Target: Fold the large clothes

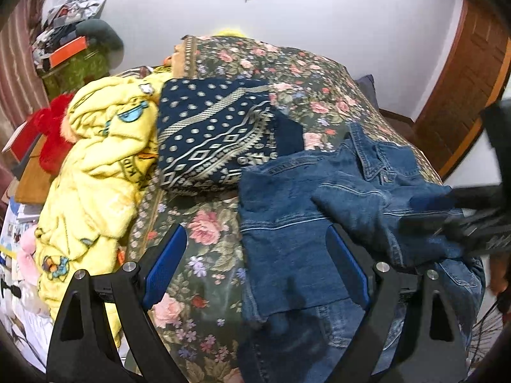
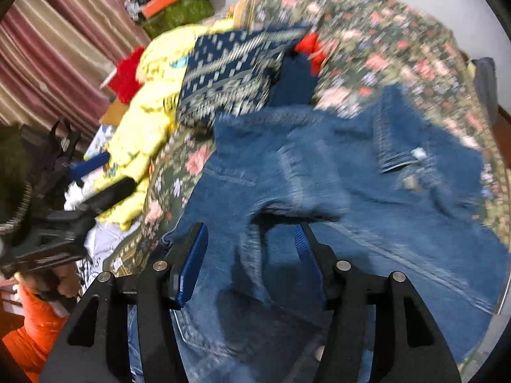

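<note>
Left wrist view is showing the denim jacket (image 1: 287, 223) lying spread on the floral bedspread (image 1: 204, 233) at the near right of the bed, its collar pointing far right and one sleeve folded across its middle. Its left edge is running straight up the picture, with a strip of bare bedspread lying open between that edge and the yellow blanket (image 1: 95, 166) heaped along the bed's left side. A folded navy patterned cloth (image 1: 210, 134) is sitting just beyond the jacket, its near right corner meeting the jacket's far edge. Far right of the bed is lying uncovered up to the white wall.

The left gripper (image 1: 258, 265) is hovering over the jacket's left edge, tilted downward, its jaws standing wide and released with nothing clamped. The right gripper (image 2: 252, 255) is pointing steeply down over the jacket's near part, blurred; its jaws are standing partly apart, and a raised fold of denim is lying between them without the pads pressing it. A hand (image 2: 60, 281) with an orange sleeve (image 2: 32, 328) is gripping the left tool's handle.
</note>
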The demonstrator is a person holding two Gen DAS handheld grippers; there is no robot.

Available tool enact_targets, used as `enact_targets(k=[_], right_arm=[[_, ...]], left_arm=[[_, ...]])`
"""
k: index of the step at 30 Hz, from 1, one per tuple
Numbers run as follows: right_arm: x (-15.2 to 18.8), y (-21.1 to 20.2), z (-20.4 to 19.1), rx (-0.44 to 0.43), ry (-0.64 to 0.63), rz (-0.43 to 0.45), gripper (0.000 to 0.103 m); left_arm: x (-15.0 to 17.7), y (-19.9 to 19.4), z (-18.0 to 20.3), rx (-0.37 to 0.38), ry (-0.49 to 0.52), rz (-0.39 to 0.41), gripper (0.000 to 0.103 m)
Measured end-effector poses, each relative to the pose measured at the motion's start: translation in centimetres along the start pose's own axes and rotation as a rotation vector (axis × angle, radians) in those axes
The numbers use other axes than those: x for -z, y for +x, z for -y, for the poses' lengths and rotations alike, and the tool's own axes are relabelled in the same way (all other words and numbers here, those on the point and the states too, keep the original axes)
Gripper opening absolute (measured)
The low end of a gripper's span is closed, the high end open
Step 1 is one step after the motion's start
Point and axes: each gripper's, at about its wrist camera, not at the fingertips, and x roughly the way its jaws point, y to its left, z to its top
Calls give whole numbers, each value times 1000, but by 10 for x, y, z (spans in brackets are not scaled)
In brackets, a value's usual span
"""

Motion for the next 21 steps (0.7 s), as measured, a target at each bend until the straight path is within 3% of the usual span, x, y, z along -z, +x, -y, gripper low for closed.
enact_targets(k=[3,6,11,18,21], right_arm=[[2,-34,19,62,16,84,55],[12,-65,44,148,37,167,66],[31,-102,88,260,92,226,67],[75,-103,146,352,205,177,67],[92,-89,166,355,257,127,67]], left_arm=[[-6,6,22,15,48,-9,89],[-11,13,49,26,116,-13,89],[-14,34,91,27,233,-40,89],[-6,91,128,-46,342,-130,88],[-7,106,130,-79,348,-141,73]])
